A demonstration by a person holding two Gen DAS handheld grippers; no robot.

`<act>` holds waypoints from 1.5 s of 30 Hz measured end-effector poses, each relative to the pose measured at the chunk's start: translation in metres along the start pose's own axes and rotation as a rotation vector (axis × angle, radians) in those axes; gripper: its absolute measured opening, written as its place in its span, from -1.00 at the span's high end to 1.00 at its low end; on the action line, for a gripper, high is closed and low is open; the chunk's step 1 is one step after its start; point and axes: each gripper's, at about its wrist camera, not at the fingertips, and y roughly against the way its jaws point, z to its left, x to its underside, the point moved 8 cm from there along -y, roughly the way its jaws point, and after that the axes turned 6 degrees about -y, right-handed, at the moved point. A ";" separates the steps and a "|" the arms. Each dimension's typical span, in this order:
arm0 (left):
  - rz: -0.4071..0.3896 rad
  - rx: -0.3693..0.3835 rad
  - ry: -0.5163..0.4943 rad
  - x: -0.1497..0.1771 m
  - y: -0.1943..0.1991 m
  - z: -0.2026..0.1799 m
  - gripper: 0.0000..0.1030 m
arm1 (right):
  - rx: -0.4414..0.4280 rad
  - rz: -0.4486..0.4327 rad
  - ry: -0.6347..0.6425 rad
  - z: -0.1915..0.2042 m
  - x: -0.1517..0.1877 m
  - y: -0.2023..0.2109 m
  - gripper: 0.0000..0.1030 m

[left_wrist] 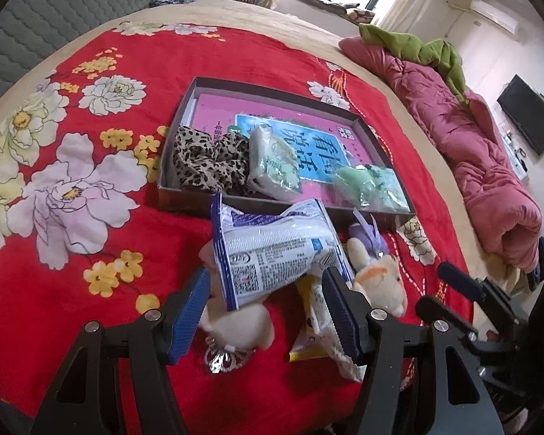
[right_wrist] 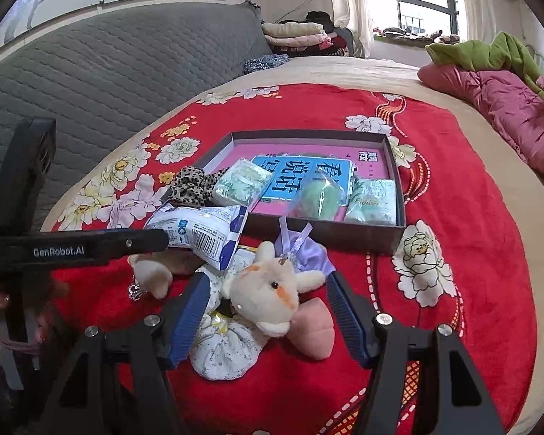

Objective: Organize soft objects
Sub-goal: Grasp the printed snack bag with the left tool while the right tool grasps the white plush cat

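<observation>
Bedroom; bed w/ red floral blanket carries all items.

Left wrist view: left hand-held gripper wide, nothing held, jaws straddling a blue-white packet. Packet lies just in front of the box, long axis running left-to-right, slightly tilted. Box already holds a leopard scrunchie and green packs.

Right wrist view: right hand-held gripper wide, empty, around a plush toy lying head toward camera, body axis pointing to the box. Judgement: close across the toy's narrow middle, avoid snagging the floral pouch beneath.
</observation>
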 end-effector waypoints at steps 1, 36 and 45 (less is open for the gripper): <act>-0.002 0.005 0.003 -0.001 -0.002 0.000 -0.27 | -0.001 0.004 0.000 0.000 0.001 -0.002 -0.29; -0.024 0.090 0.048 -0.027 -0.042 -0.003 -0.12 | -0.035 0.016 0.047 0.000 0.006 -0.053 -0.18; -0.044 0.130 0.069 -0.033 -0.041 -0.004 0.07 | -0.069 -0.015 0.072 0.005 0.003 -0.043 0.22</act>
